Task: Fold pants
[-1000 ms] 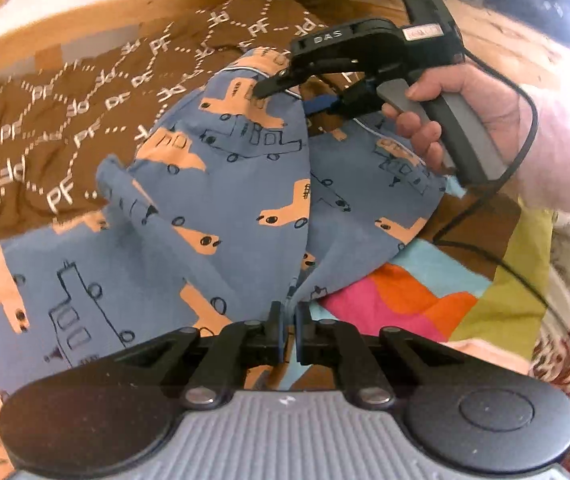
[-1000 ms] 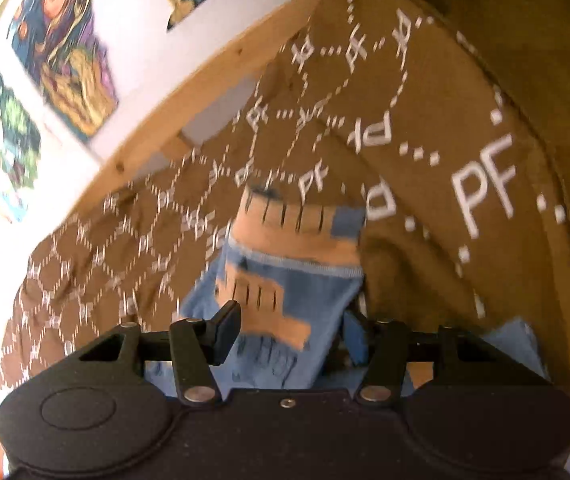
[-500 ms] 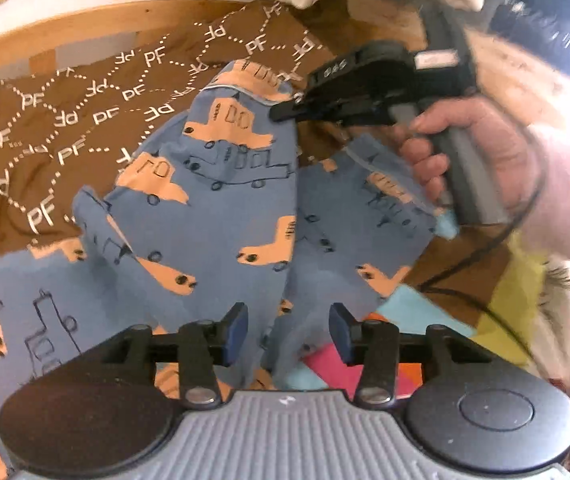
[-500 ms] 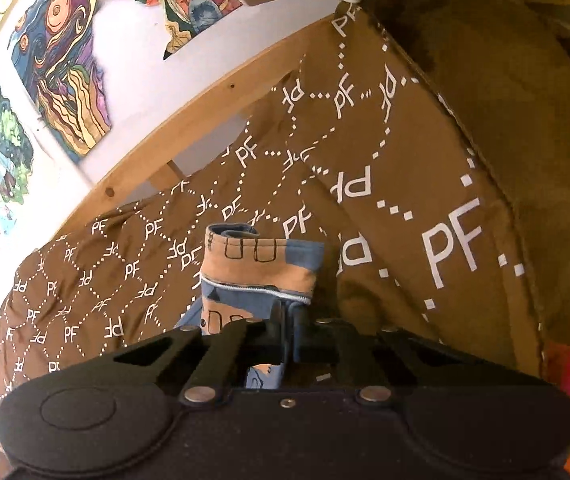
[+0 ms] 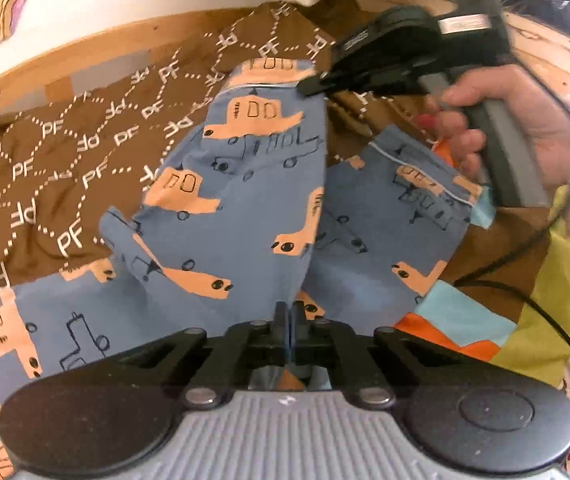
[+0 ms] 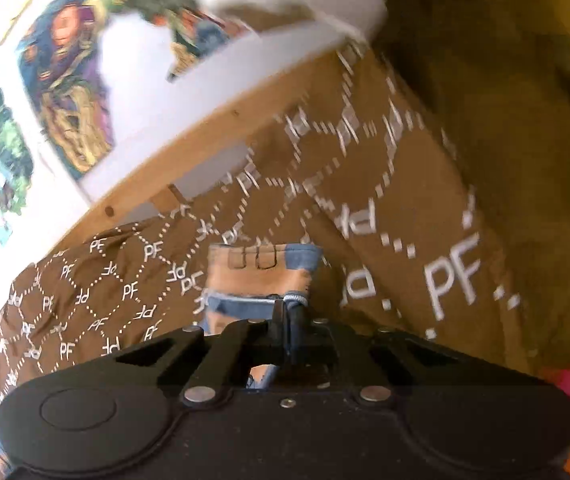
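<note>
My left claw is pressed together on a fold of the blue pants with orange trucks, low in the centre of the frame. My right claw, in my hand at the upper right, pinches the hem of one raised leg. The pants spread across the brown "PF" blanket on the bed, over the colourful quilt at the lower right.

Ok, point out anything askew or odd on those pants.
The blue truck-print pants lie rumpled on the brown PF-print blanket. One leg cuff is pinched up by the right hand-held gripper, the other cuff lying apart, unaligned.
</note>
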The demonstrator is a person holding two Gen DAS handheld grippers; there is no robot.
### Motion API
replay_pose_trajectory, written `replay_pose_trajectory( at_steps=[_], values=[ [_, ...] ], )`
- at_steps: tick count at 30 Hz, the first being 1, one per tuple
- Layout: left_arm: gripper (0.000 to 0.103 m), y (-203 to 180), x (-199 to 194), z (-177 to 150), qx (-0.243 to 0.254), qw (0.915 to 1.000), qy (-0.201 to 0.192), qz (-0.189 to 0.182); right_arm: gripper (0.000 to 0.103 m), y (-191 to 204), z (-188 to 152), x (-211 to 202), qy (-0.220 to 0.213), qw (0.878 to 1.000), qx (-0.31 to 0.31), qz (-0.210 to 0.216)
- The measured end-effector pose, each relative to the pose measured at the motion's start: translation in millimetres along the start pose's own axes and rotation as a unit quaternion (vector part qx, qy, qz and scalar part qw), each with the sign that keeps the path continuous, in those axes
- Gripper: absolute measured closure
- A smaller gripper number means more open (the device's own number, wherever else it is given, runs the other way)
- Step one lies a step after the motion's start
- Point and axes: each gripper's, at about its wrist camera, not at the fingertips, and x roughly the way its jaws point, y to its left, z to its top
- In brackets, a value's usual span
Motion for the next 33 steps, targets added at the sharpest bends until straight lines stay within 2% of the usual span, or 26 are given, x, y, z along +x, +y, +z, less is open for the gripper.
replay_pose_trajectory(
  at_steps=[3,7,9,11,13,14,16,17,18,19,22,25,27,29,33],
  values=[
    [0.103,-5.8,-5.9,-1.4,0.03,0.9994,-0.001,-0.018,0.103,9.1,-6.4,-47.7,-0.027,0.999,-0.013,-0.034],
    [0.101,-13.1,-6.0,-7.2,0.077,0.9946,0.023,-0.065,0.103,-2.7,-47.1,-97.8,-0.034,0.993,0.027,-0.113],
    [0.089,-10.9,-5.6,-7.4,0.088,0.9915,0.036,-0.088,0.103,-13.6,-70.7,-105.6,-0.017,0.988,0.053,-0.141],
    [0.069,-3.7,-7.8,-0.8,0.083,0.9897,0.042,-0.109,0.103,-23.7,-88.6,-107.3,-0.006,0.984,0.075,-0.16],
    [0.056,1.7,-13.2,9.6,0.083,0.9892,0.038,-0.114,0.101,-30.8,-101.4,-108.6,-0.006,0.982,0.095,-0.164],
    [0.052,4.1,-14.8,19.4,0.086,0.9891,0.033,-0.115,0.093,-32.1,-104.6,-108.6,-0.007,0.981,0.102,-0.166],
    [0.045,8.6,-13.2,46.0,0.093,0.989,0.029,-0.112,0.088,-32.9,-108.4,-109.8,-0.022,0.981,0.11,-0.16],
    [0.04,10.8,-9.3,65.4,0.094,0.9889,0.032,-0.11,0.077,-33.1,-110.0,-110.1,-0.029,0.981,0.108,-0.158],
    [0.037,11.4,-4.9,82.8,0.094,0.9887,0.037,-0.111,0.073,-32.7,-112.3,-109.6,-0.037,0.982,0.103,-0.155],
    [0.033,12.6,0.3,101.2,0.096,0.9881,0.042,-0.113,0.063,-32.4,-115.5,-108.9,-0.045,0.982,0.096,-0.154],
    [0.022,4.5,25.1,153.6,0.106,0.9845,0.058,-0.127,0.057,-31.5,-121.5,-110.6,-0.055,0.984,0.085,-0.148],
    [0.021,-12.8,57.3,182.7,0.126,0.978,0.059,-0.155,0.055,-32.5,-119.2,-110.4,-0.07,0.984,0.082,-0.145],
    [0.026,-24.2,81.0,186.3,0.14,0.9737,0.058,-0.17,0.056,-38.1,-117.7,-108.5,-0.075,0.982,0.093,-0.144],
    [0.043,-33.3,104.4,184.0,0.142,0.9722,0.07,-0.172,0.06,-42.8,-117.2,-106.7,-0.079,0.982,0.103,-0.139],
    [0.059,-41.9,135.1,176.1,0.122,0.968,0.106,-0.192,0.072,-47.8,-116.4,-108.1,-0.09,0.98,0.114,-0.138]
  ],
)
